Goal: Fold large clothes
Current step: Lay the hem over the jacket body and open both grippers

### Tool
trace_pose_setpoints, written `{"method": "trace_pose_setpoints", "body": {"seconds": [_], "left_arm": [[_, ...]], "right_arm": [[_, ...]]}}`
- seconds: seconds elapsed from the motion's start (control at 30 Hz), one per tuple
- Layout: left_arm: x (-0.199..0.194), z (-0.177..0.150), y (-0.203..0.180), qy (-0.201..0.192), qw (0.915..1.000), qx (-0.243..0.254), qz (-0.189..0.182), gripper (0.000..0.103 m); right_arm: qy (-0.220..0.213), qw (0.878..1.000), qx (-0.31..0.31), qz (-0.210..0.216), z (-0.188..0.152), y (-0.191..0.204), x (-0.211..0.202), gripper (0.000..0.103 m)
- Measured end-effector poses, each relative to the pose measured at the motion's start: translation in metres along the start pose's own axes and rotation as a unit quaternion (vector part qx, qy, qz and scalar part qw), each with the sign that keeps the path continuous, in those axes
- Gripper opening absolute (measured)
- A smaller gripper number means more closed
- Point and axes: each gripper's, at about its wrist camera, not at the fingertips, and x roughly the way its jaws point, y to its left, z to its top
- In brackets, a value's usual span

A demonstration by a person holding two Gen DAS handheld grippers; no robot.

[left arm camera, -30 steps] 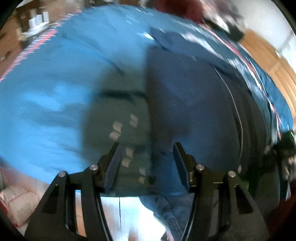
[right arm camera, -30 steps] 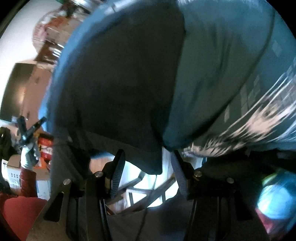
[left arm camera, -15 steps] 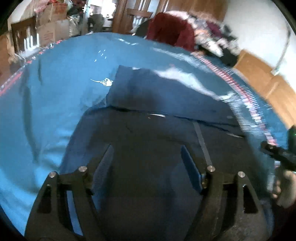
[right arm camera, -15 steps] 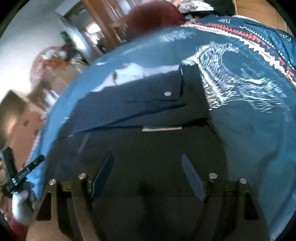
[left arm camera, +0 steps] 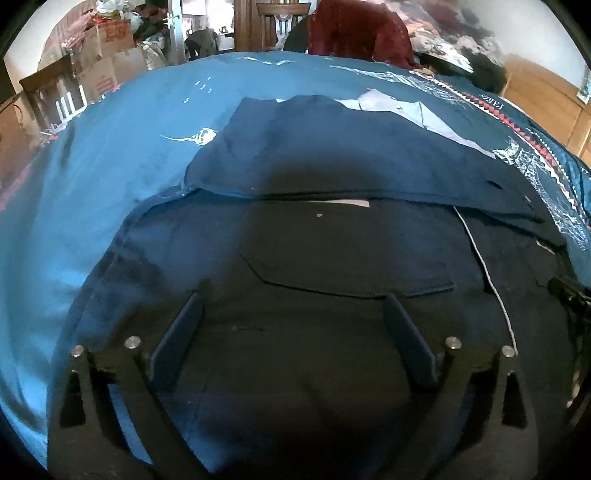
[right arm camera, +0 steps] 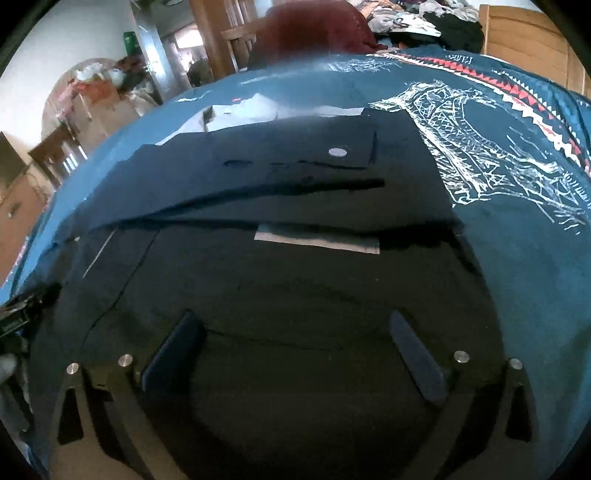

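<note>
Nearest, in the left view, we list the left gripper at lower centre, jaws spread wide and grasping nothing, poised above dark cloth. In the right view we list the right gripper at lower centre, likewise released, with nothing between its fingers.

Under both we record the trousers, navy, lying flat on the blue spread. A pocket seam runs across just beyond the left fingertips. Their long axis runs left to right across each frame; we cannot tell which end is the waist. A second layer lies beyond, its near edge crossing mid-frame, a pale label showing just under that edge. In the right view a round button sits on this farther layer.

Open spread lies to the left in the left view, and to the right in the right view, where a white printed pattern and a red-and-white border run toward the edge.

Farthest, we note a dark red garment at upper centre, boxes at upper left, and wooden panels at upper right.
</note>
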Motion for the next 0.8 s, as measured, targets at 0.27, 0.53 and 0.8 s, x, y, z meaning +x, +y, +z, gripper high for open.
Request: {"method": "trace_pose_setpoints", "body": {"seconds": [0.27,0.53,0.8], "left_arm": [[0.0028,0.0033,-0.0045,0.000,1.0000,-0.001,-0.001,0.103],[0.0047,0.0043,-0.0054,0.000,1.0000,0.001,0.001,0.103],[0.0051,0.0046,-0.0054,0.000,1.0000,0.001,0.000,0.103]], "right_arm": [[-0.005,1.000,0.001,0.004,-0.0003,-0.0013,-0.0004,0.103],[-0.005,1.000,0.002,0.004,0.0003,-0.0019,0.0002,0.103],[-0.005,1.000,0.002,0.005,-0.0005,-0.0024,-0.0002,0.103]]}}
